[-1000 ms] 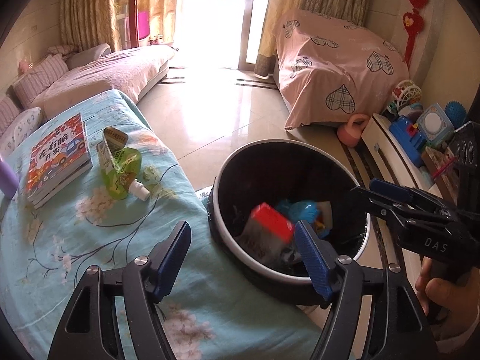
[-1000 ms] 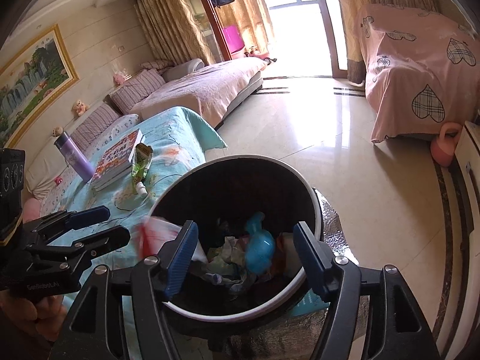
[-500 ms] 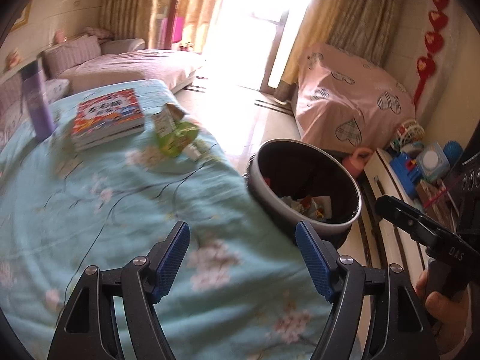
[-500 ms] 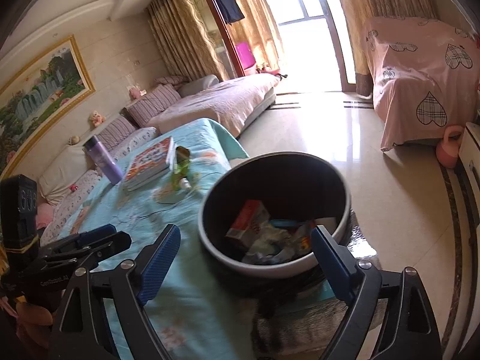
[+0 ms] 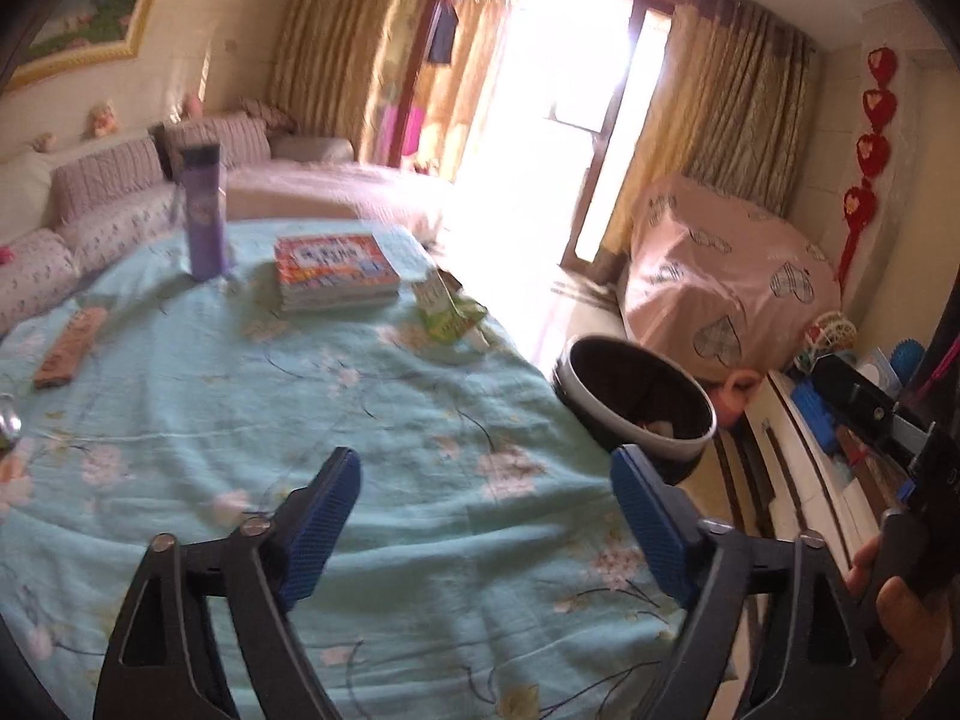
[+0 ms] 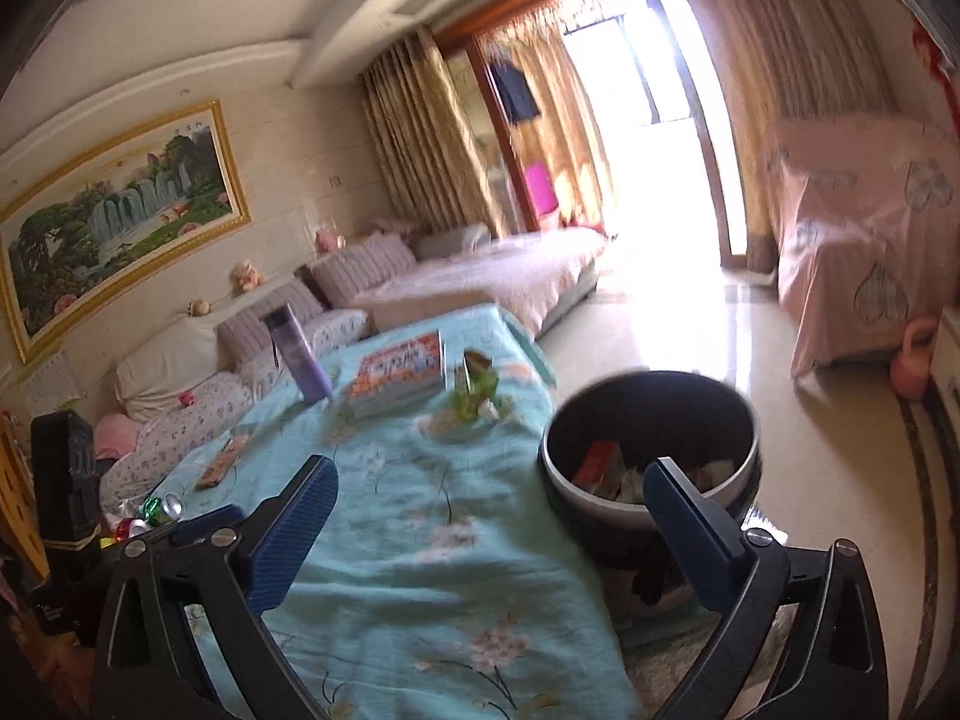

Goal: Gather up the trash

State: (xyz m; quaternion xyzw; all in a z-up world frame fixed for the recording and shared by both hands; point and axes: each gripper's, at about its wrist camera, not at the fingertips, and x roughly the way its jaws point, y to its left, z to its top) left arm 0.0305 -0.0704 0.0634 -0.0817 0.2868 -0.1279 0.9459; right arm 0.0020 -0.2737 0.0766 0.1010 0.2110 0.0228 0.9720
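A dark round trash bin [image 5: 636, 396] with a pale rim stands on the floor at the table's right edge; in the right wrist view the bin [image 6: 651, 450] holds several pieces of trash. A green drink pouch [image 5: 450, 315] lies on the teal flowered tablecloth [image 5: 300, 396] beyond a stack of books; it also shows in the right wrist view [image 6: 474, 390]. A brown wrapper [image 5: 69, 348] lies at the left. My left gripper [image 5: 486, 516] is open and empty above the cloth. My right gripper [image 6: 489, 516] is open and empty, between table and bin.
A purple bottle [image 5: 204, 210] and a stack of books [image 5: 330, 270] stand on the table. Shiny cans or wrappers [image 6: 159, 510] lie at the table's left end. A sofa [image 6: 420, 276] runs behind. A pink-covered piece of furniture [image 5: 726, 282] and a low shelf with toys [image 5: 840, 414] are on the right.
Both grippers have pulled back and up from the bin toward the table. The red-and-white trash piece seen falling earlier lies in the bin. Both stayed open.
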